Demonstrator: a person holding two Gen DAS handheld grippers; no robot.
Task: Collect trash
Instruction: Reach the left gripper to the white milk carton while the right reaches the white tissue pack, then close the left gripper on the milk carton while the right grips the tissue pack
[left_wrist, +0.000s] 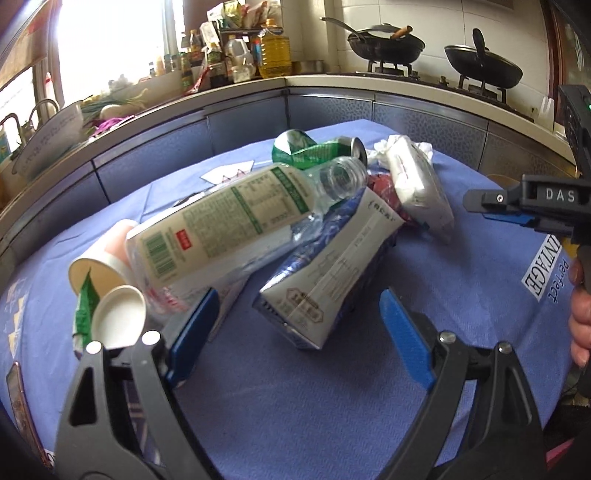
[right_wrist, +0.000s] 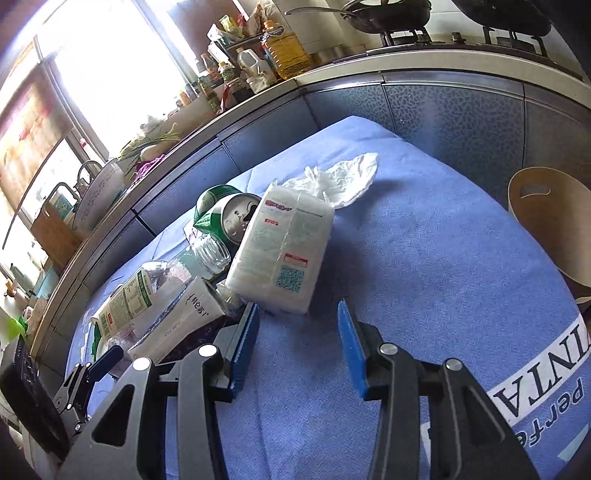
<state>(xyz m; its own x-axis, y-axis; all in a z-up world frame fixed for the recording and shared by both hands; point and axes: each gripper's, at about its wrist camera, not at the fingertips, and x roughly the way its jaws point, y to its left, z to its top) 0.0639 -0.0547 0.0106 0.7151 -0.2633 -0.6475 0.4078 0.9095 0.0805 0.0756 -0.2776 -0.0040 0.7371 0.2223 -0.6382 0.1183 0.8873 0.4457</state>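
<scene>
Fingers of the left gripper (left_wrist: 295, 332) are standing wide apart with nothing between them, hovering low over the blue cloth (left_wrist: 295, 406) that is covering the table. Just ahead of them a milk carton (left_wrist: 325, 266) is lying on its side, its bottom end nearest the blue pads. One left finger (left_wrist: 192, 332) is sitting just beside the base of an uncapped plastic bottle (left_wrist: 221, 221) — touching or not, cannot tell. That bottle is resting tilted across the carton and a pink paper cup (left_wrist: 99, 258), with a white lid (left_wrist: 118, 321) near the cup's mouth.

Right gripper (right_wrist: 299, 347) fingers are also spread open and holding nothing. Directly ahead of them a white tissue pack (right_wrist: 284, 251) is lying on the cloth, its near end just beyond the fingertips. A crushed green can (right_wrist: 229, 214) is leaning against the pack's far side, and a crumpled white tissue (right_wrist: 347, 177) is lying behind the pack, toward the far edge of the table.

All the trash is sitting in one pile around the middle of the table — can and tissue at the far end, cup and lid at the left end. A beige bin (right_wrist: 546, 221) is standing at the right edge, well apart from the pile. In the left wrist view the right gripper is showing at the right edge of the table.
</scene>
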